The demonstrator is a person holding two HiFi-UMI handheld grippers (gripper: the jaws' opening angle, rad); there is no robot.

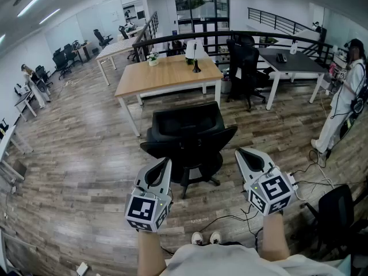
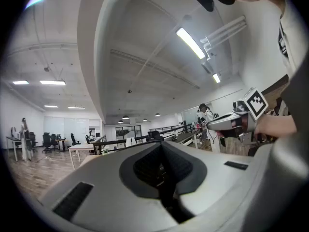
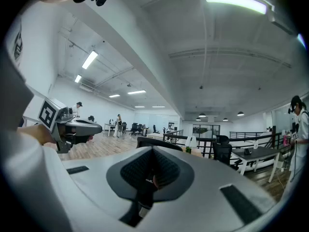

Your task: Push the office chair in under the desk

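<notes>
Here, the left gripper (image 1: pixel 166 162) and right gripper (image 1: pixel 241 153), both clenched empty, hover behind the chair (image 1: pixel 187 132) at frame centre, short of the desk (image 1: pixel 167 73); an off-centre shove could swivel it askew.

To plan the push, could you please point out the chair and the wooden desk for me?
chair (image 1: pixel 187 140): head view, middle of its black body.
desk (image 1: pixel 155 76): head view, a bare part of its wooden top.
</notes>
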